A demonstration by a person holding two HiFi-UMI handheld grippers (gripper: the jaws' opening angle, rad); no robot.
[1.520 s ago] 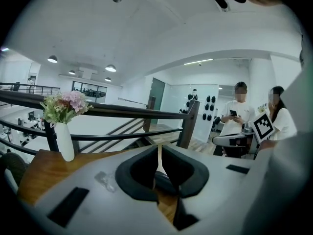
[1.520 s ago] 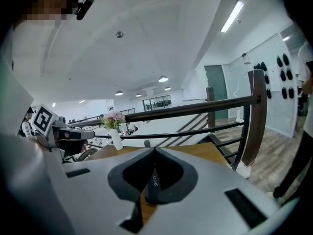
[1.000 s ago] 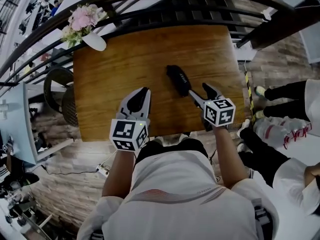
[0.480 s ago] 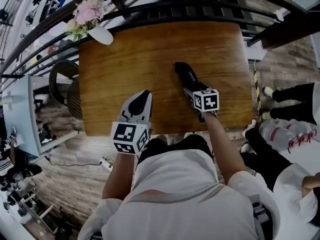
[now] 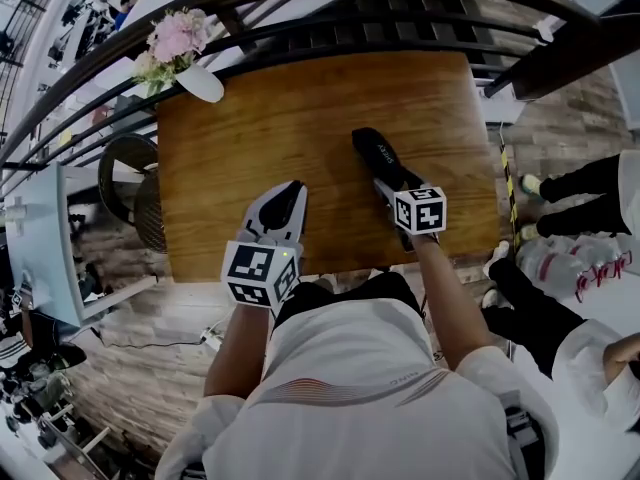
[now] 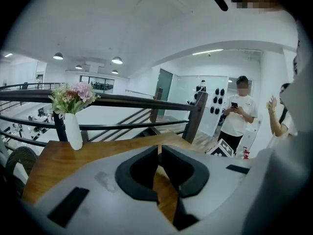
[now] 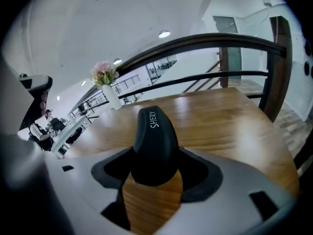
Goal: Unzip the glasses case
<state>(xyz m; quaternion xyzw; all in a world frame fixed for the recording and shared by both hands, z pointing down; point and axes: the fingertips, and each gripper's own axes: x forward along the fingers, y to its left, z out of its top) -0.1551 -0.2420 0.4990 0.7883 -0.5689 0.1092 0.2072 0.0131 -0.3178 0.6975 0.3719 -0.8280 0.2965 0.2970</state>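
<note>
Head view: one wooden table [image 5: 280, 118] is carrying one black glasses case [image 5: 372, 148], one white vase [image 5: 200, 83] and one bunch of pink flowers [image 5: 172, 40] in that vase. Two grippers are showing. The left gripper [image 5: 288, 190] is sitting low over the table's near edge with nothing at its tips. The case is lying well off to this gripper's right and a bit ahead of it. The right gripper [image 5: 386, 181] is pointing down at the case's near end, and the case is running away from its tips. The vase is standing far ahead of both grippers, at the table's far left corner. One bystander's dark trouser legs [image 5: 575, 183] are showing off to the right gripper's right, past the table.

Left gripper view: the left gripper [image 6: 159, 148] is holding its two jaws together at the tips, empty, with only table [image 6: 54, 160] wood showing under them. One vase [image 6: 73, 131] with flowers [image 6: 73, 96] is standing ahead and to the left. Two people [image 6: 239, 116] [image 6: 279, 121] are standing ahead right.

Right gripper view: the right gripper [image 7: 155, 153] is closing its wide-spread jaws around one glasses case [image 7: 154, 131], which has white lettering on top. The case's near end is lying between the two jaws, its sides just beside the pads. No squeeze is showing. The rest of it is stretching straight ahead on the table [image 7: 220, 126]. One vase [image 7: 112, 98] with flowers [image 7: 103, 73] is standing far ahead left.
</note>
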